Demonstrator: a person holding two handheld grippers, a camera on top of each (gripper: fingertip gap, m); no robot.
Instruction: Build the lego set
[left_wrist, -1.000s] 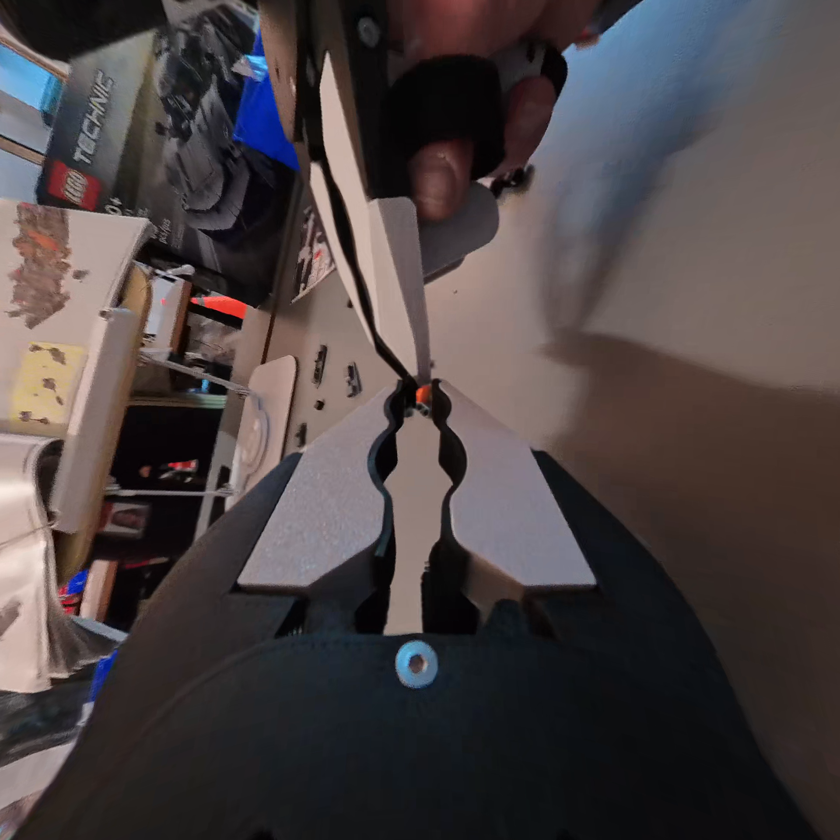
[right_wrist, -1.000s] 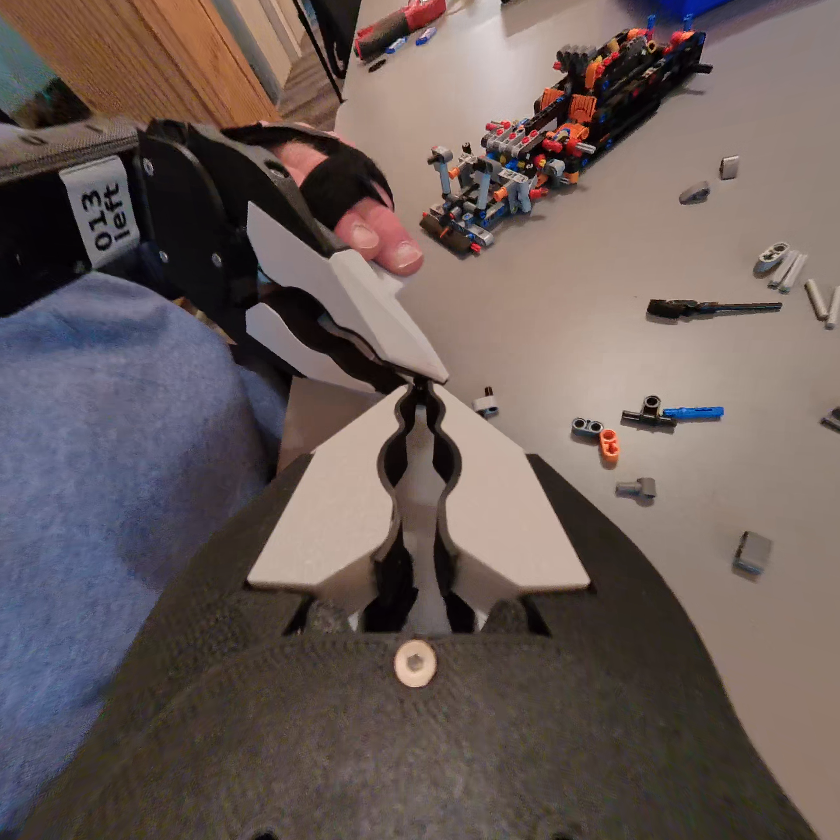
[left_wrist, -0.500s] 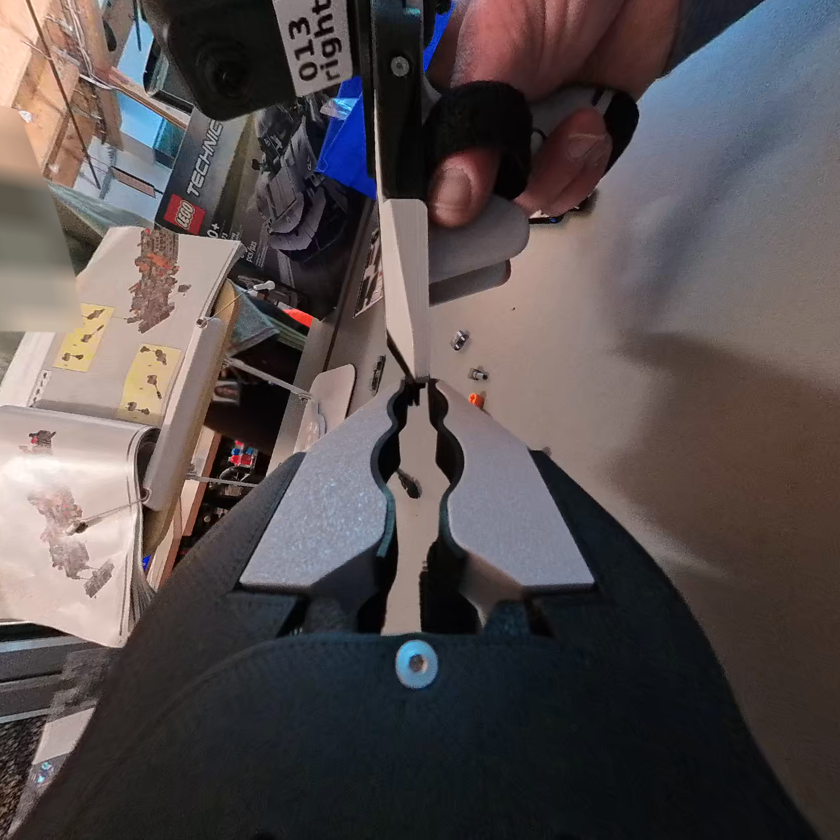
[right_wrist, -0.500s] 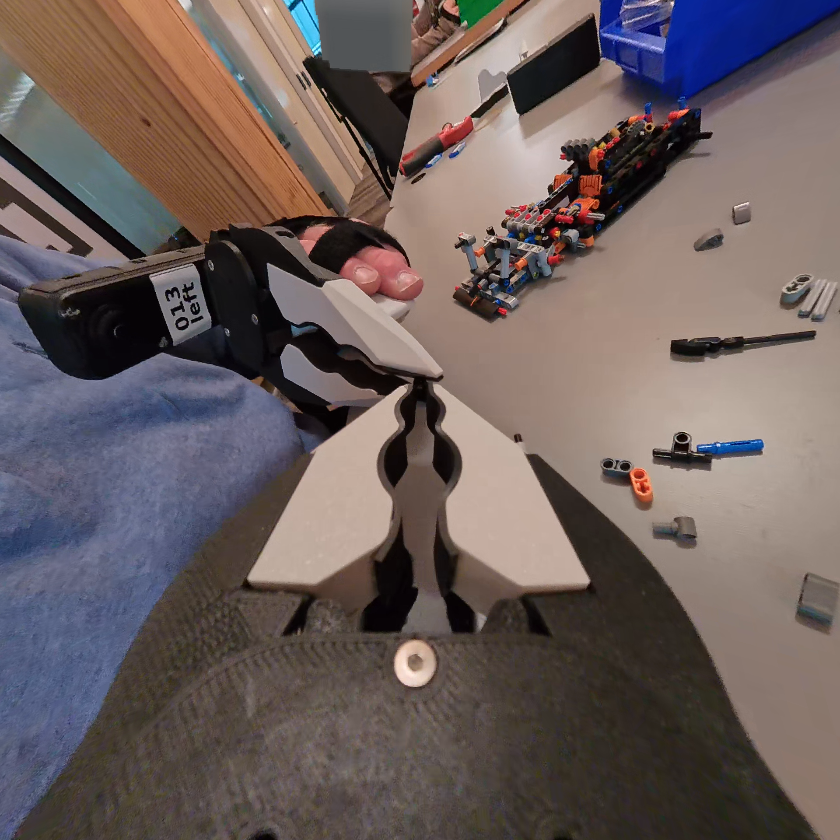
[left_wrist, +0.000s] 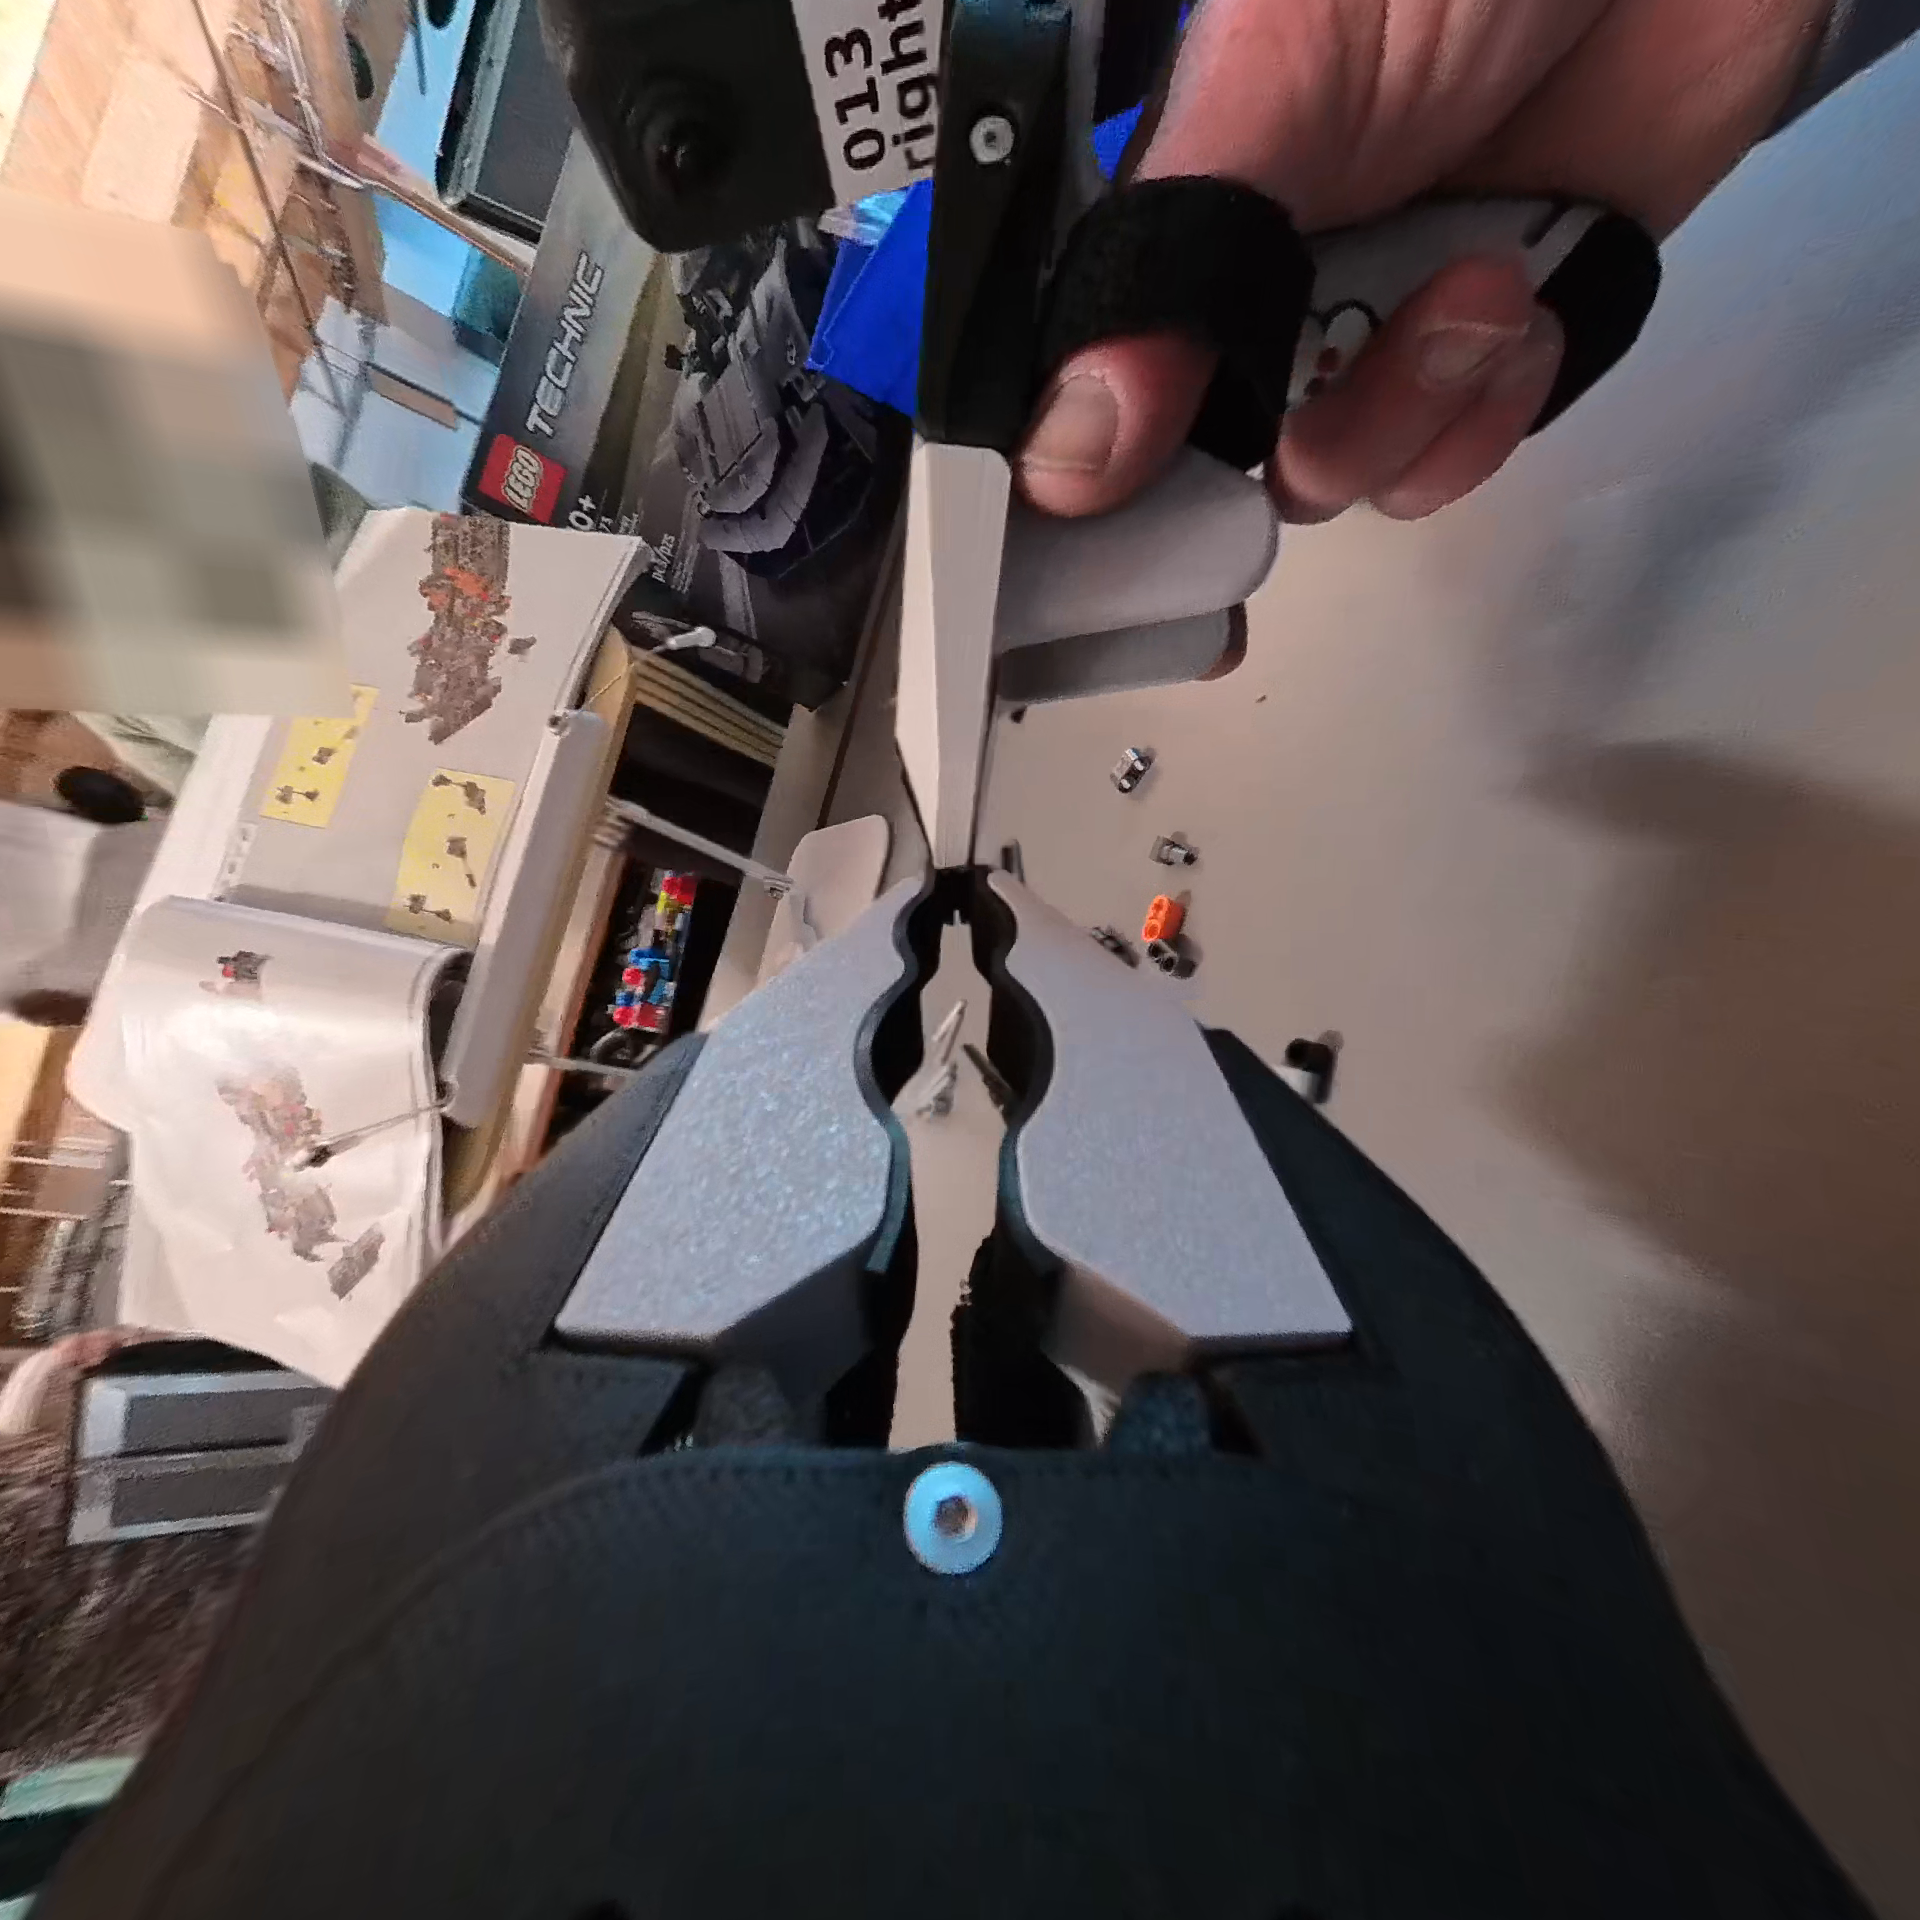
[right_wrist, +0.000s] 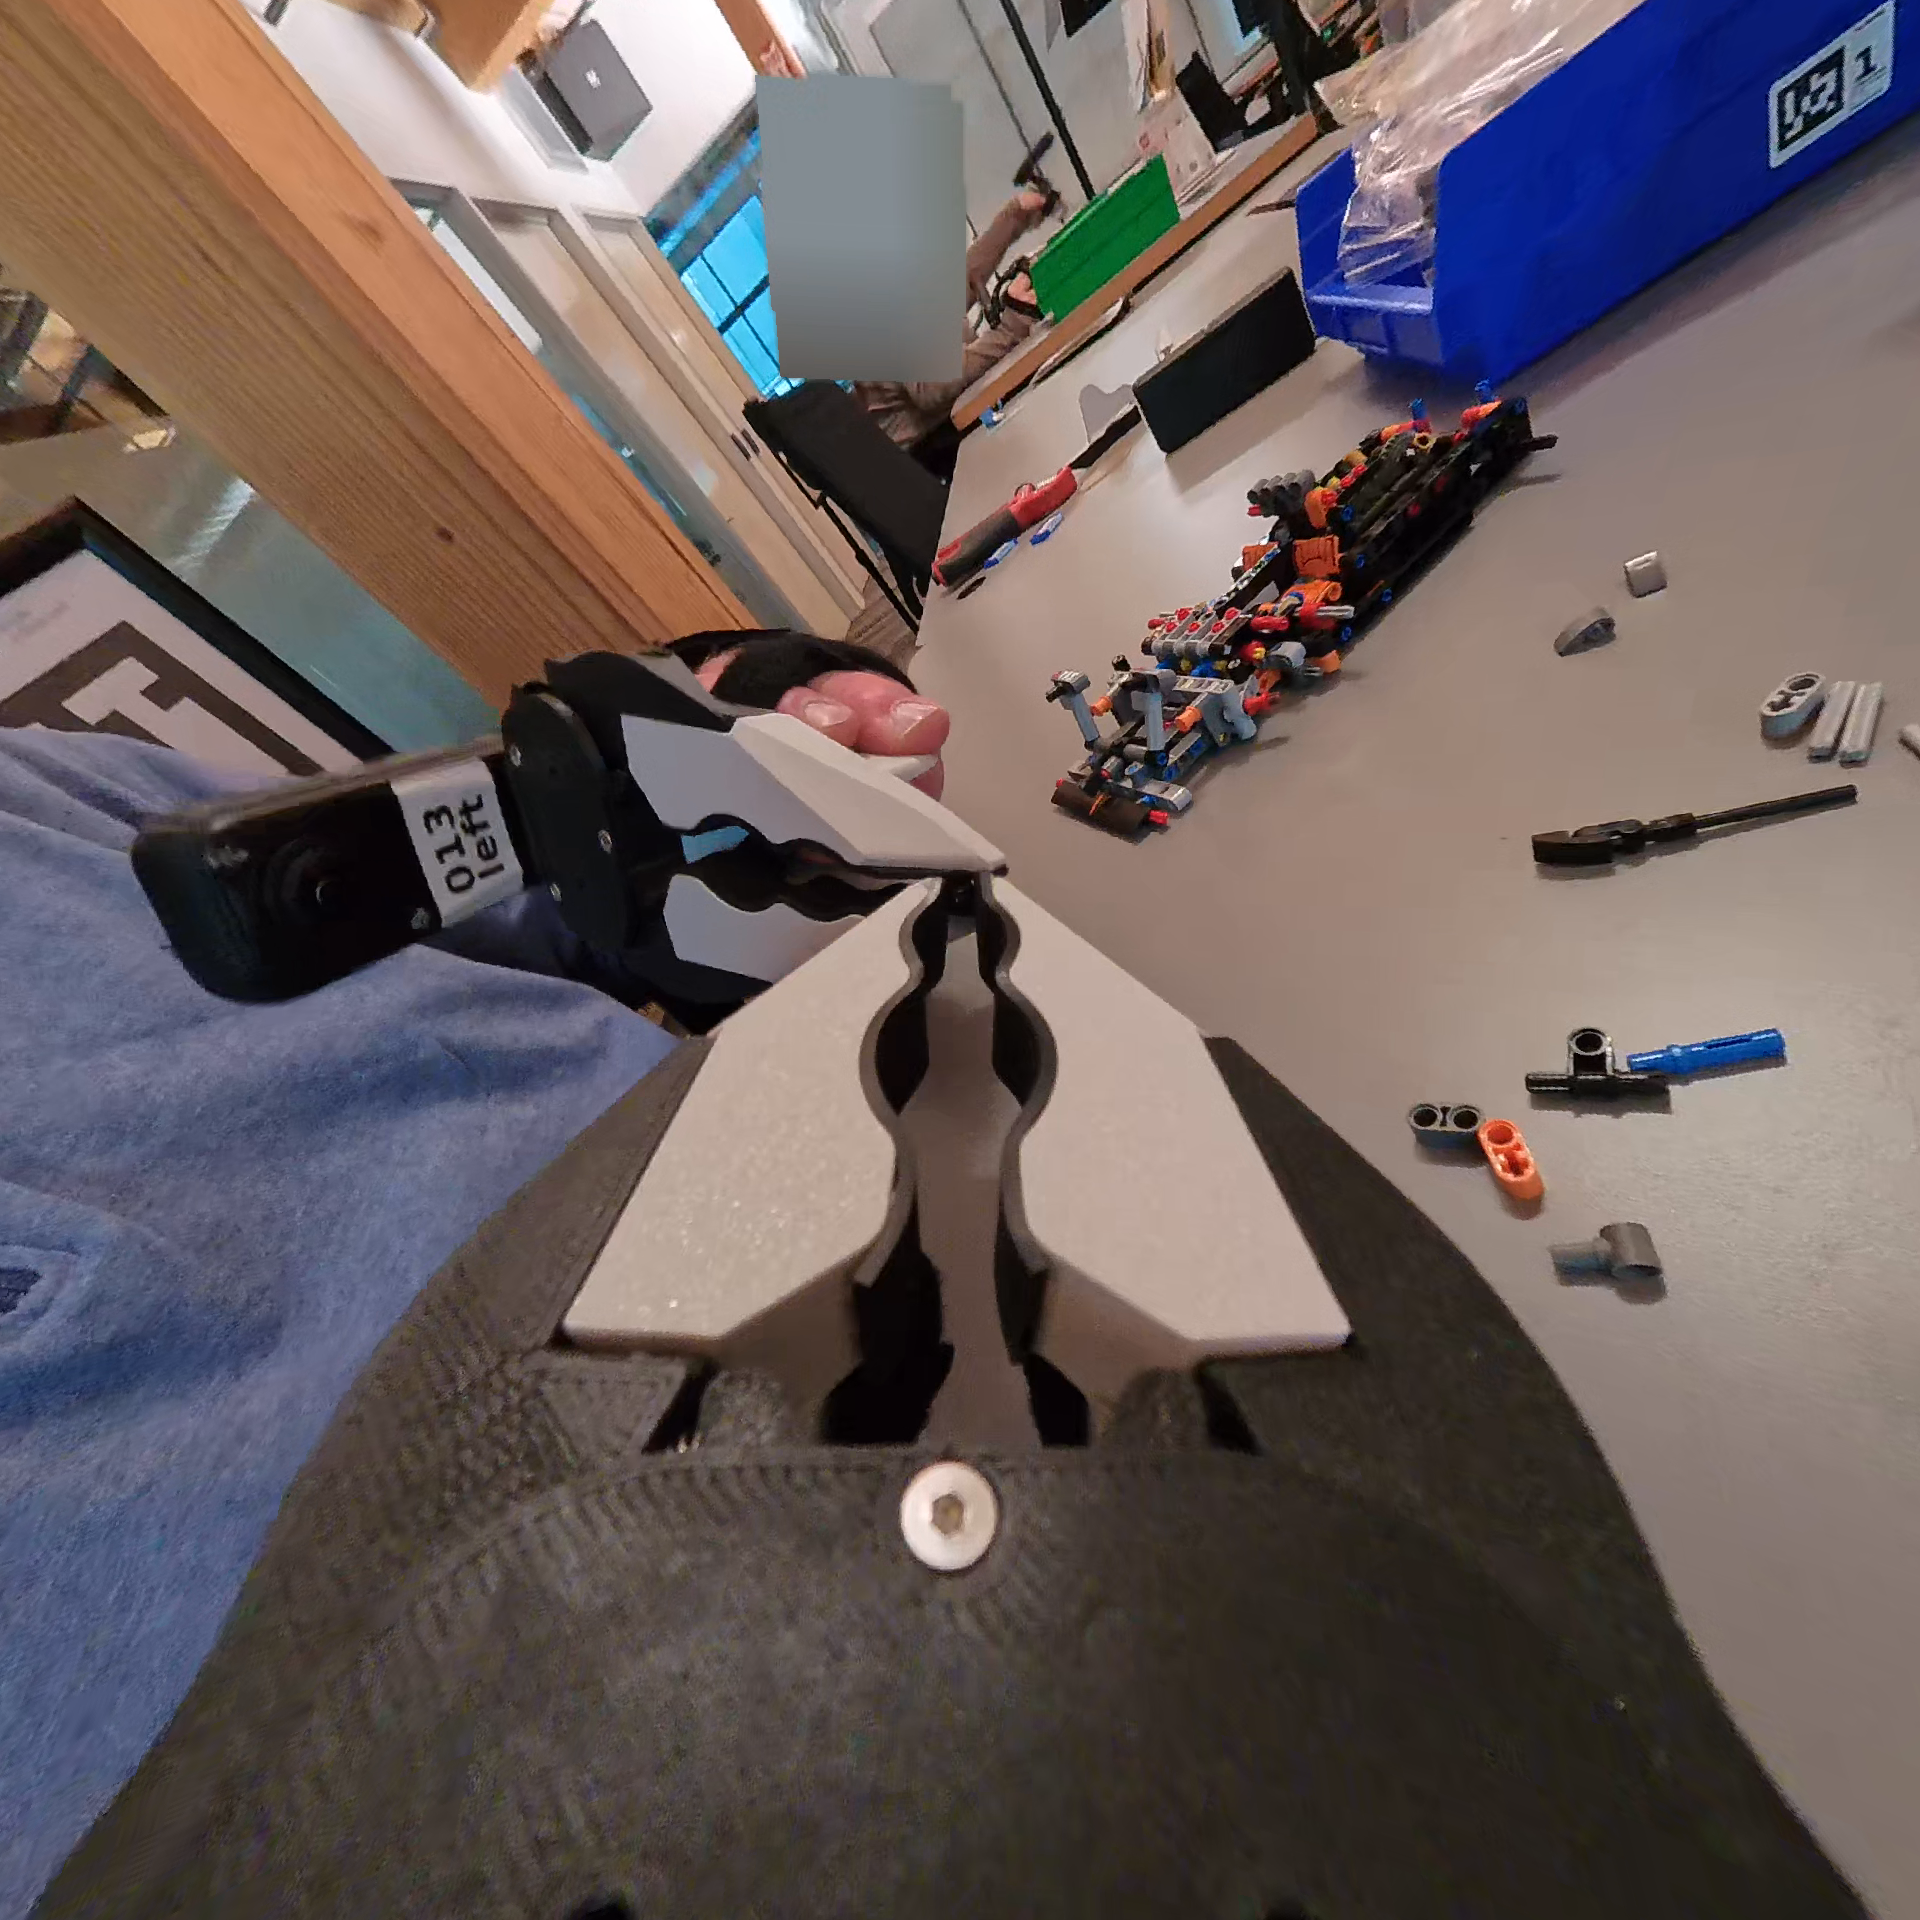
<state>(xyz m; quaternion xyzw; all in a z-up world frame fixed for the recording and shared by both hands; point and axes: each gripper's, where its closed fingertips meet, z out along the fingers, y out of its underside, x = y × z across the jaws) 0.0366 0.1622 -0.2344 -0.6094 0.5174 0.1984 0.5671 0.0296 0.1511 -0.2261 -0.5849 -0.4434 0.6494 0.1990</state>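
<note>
My left gripper and right gripper meet tip to tip above the grey table. Both sets of jaws are closed on one small black lego piece, which is mostly hidden by the tips. In the left wrist view the right gripper comes down from above. In the right wrist view the left gripper comes in from the left. The partly built, long, multicoloured model lies farther out on the table.
Loose parts lie to the right: a black axle piece, a blue pin, an orange connector and grey bits. A blue bin stands at the back. An open instruction booklet and the set box are beyond the table edge. My left and right fingertips are right by each other. From either gripper's tips it is about 12 cm to the orange connector. Seen from the left wrist view as well.
Both grippers stayed tip to tip while they rose and tilted together, so more of the room and table shows. The jaws have stayed closed.
</note>
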